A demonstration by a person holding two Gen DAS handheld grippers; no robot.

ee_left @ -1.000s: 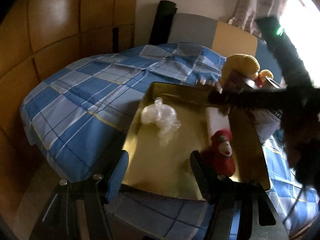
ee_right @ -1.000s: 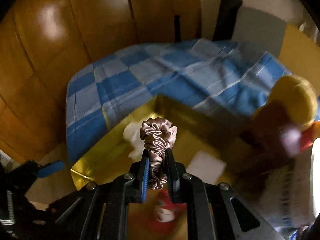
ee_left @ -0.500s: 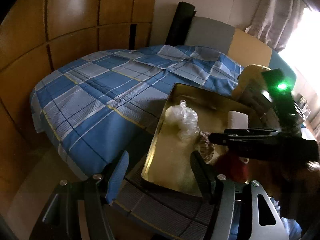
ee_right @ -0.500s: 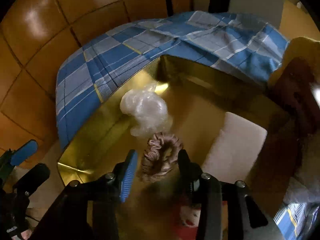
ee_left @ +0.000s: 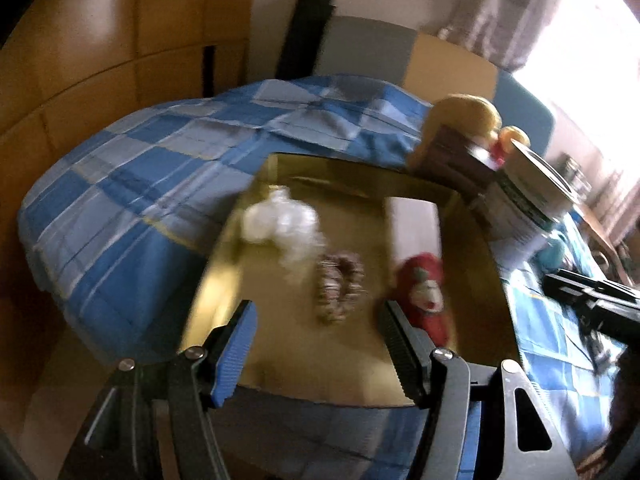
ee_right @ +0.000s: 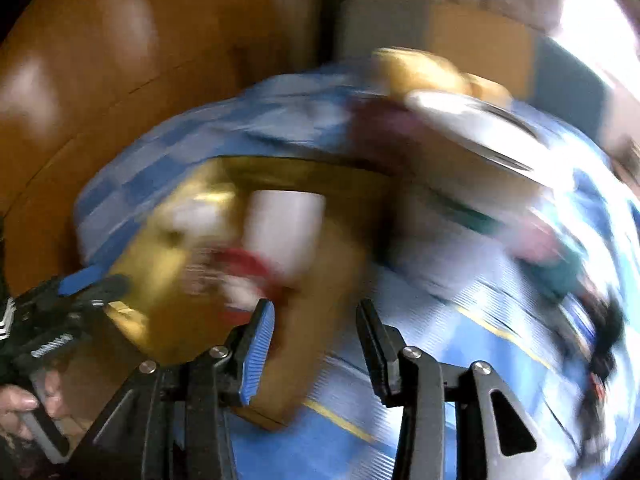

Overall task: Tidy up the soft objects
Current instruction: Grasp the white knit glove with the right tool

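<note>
A gold tray [ee_left: 352, 184] lies on the blue checked bed. In it are a pink scrunchie [ee_left: 339, 285], a clear plastic bag [ee_left: 282, 222], a white folded cloth [ee_left: 416, 228] and a red plush doll [ee_left: 424, 294]. My left gripper [ee_left: 316, 340] is open and empty over the tray's near edge. My right gripper [ee_right: 316, 338] is open and empty over the tray's near right corner [ee_right: 304, 360]; that view is heavily blurred. The white cloth [ee_right: 286, 230] and red doll [ee_right: 248, 272] show there too.
A yellow plush toy [ee_left: 468, 114], a dark box [ee_left: 452, 156] and a stack of books or boxes [ee_left: 524, 196] stand right of the tray. A wooden wardrobe [ee_left: 100, 52] stands to the left, and a window [ee_left: 592, 48] is at the right.
My right gripper opened and left the scrunchie in the tray, then pulled back to the right. My left gripper stayed open near the tray's front edge.
</note>
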